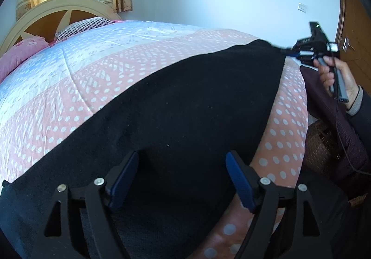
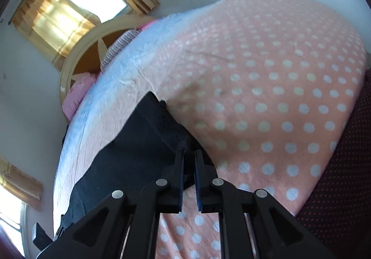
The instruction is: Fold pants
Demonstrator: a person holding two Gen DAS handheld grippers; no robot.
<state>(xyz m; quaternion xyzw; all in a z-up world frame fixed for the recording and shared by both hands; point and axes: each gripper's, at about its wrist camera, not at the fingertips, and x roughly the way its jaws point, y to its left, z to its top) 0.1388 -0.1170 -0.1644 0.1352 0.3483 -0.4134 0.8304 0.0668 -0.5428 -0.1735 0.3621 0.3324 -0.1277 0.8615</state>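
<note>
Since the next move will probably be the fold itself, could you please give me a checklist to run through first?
1. Right gripper shut on a corner of the pants: ok.
2. Left gripper gripping the pants: not ok; its fingers stand wide open over the cloth.
3. Pants spread flat on the quilt: ok in the left wrist view.
4. Near pant edge inside the bed's side: cannot tell, the left gripper hides it.
5. Room on the quilt beyond the pants: ok.

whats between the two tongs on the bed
The black pants span the whole stretch, from the open left tongs to the right tongs pinching their far corner; left wrist view.
</note>
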